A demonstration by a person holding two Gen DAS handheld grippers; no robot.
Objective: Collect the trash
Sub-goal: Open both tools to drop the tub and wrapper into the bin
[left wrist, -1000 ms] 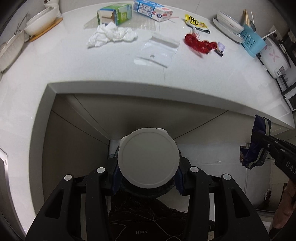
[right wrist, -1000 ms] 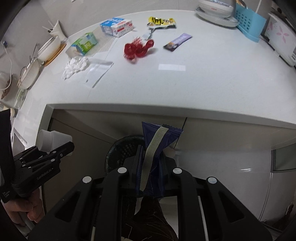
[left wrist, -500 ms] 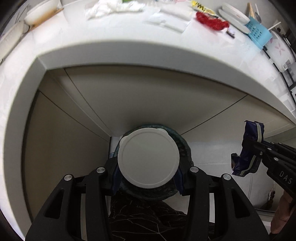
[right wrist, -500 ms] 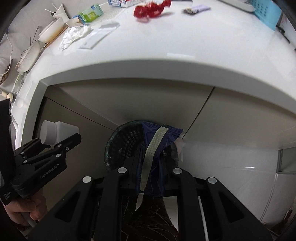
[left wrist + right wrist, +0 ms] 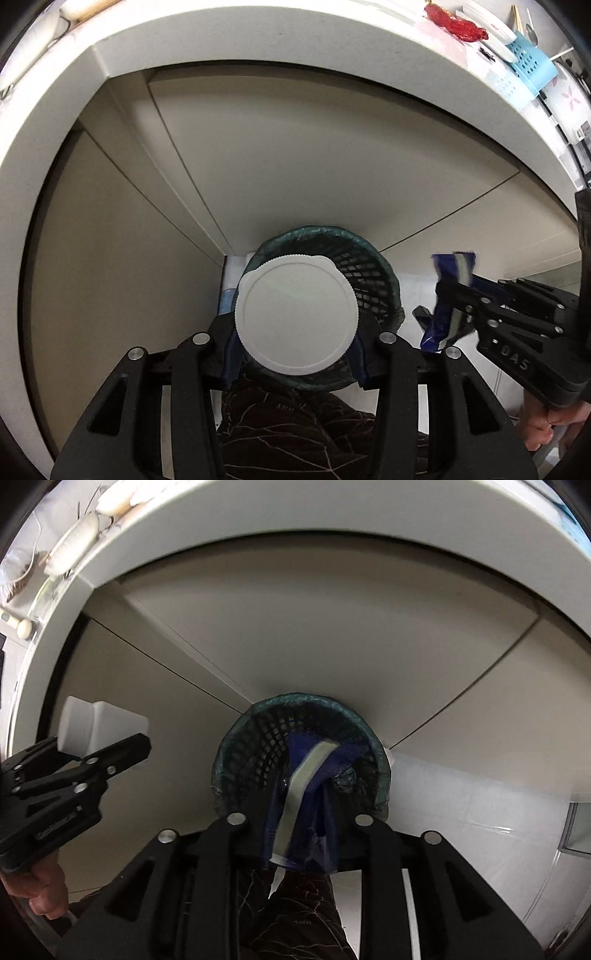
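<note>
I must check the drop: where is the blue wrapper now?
In the right wrist view, the blue wrapper sits between the right hand-held gripper's fingers, right over the bin below the counter.

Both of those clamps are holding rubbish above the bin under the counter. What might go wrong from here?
1. The blue wrapper is light; the right hand-held gripper has just been opening, so it may flutter past the bin.
2. The white bottle in the left hand-held gripper sits over the bin's near rim, so it could bounce out.
3. The hand-held grippers are close and might bump.
</note>
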